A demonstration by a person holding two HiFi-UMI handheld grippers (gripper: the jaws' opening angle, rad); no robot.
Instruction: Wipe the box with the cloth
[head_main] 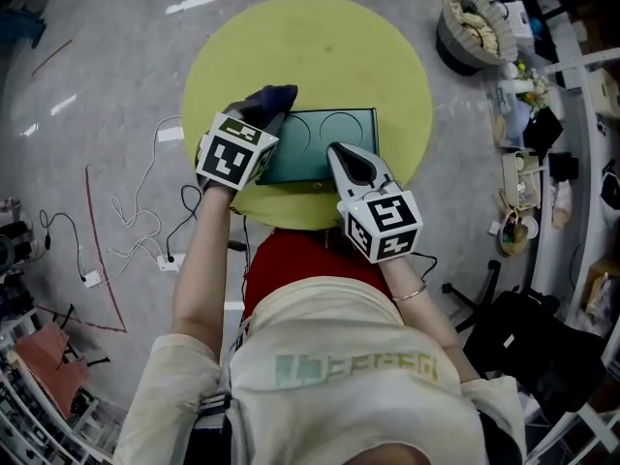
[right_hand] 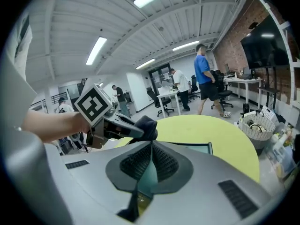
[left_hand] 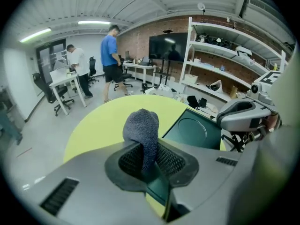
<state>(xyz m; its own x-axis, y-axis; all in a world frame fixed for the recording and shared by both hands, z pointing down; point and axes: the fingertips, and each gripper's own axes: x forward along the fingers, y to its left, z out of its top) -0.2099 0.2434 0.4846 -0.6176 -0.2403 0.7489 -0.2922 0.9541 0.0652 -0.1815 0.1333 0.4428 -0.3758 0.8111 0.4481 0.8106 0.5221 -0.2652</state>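
Closest to the person, at the near edge of the round yellow-green counter (head_main: 291,56), the right tool (head_main: 341,153) has its jaws brought together with nothing gripped between them. Its tip lies over the near right part of the dark green box (head_main: 325,132); whether it presses on the top cannot be told. Slightly farther on and to the left, the left tool (head_main: 260,116) is clamped on a dark blue cloth (head_main: 270,98). The cloth bunches up out of the jaws and sits at the box's far left corner. The box lies flat on the near half of the counter, with two round shapes pressed into its top. Beyond the counter, at the far right, a basket (head_main: 473,22) stands on the grey floor (head_main: 116,85). Farther off, in the left gripper view, a person in a blue top (left_hand: 111,55) stands near white desks (left_hand: 65,81).
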